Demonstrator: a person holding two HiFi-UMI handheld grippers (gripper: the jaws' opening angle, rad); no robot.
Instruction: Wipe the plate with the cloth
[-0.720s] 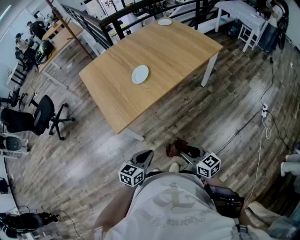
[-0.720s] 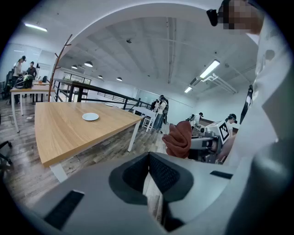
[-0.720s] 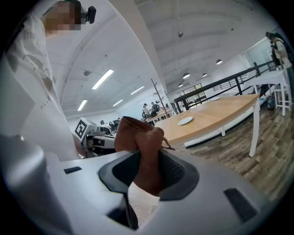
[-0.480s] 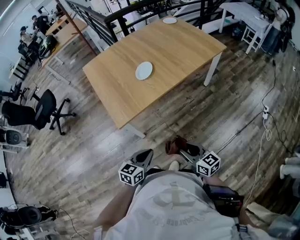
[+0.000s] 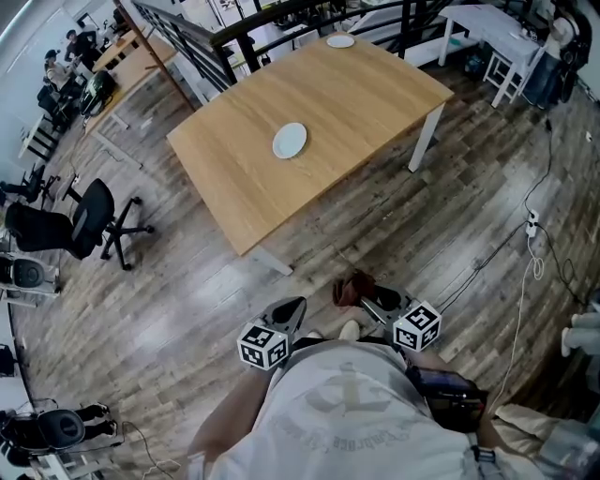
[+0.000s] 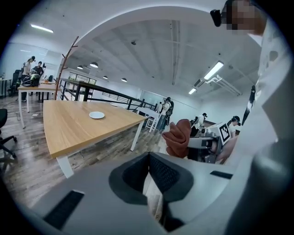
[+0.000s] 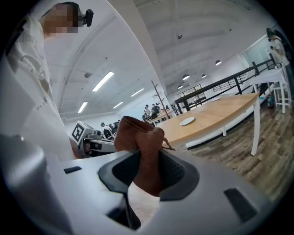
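Observation:
A small white plate [image 5: 290, 141] lies near the middle of the wooden table [image 5: 366, 89], far ahead of me; it shows too as the plate [image 6: 96, 114] and the plate [image 7: 187, 121] in the gripper views. My right gripper [image 5: 368, 298] is shut on a brown cloth [image 5: 352, 288], held low in front of my body; the cloth [image 7: 140, 151] bunches up between its jaws. My left gripper [image 5: 291, 310] is beside it, shut with nothing between its jaws, and sees the cloth [image 6: 178, 137] to its right.
A second white plate [image 5: 340, 41] sits at the table's far edge. A black office chair [image 5: 66, 230] stands to the left, a white table [image 5: 492, 33] at the back right, and cables [image 5: 525, 244] run over the wooden floor. A dark railing [image 5: 281, 19] runs behind the table.
The view has shifted slightly, so the table and plate sit a little lower in the head view. Both grippers keep their places and the cloth stays gripped.

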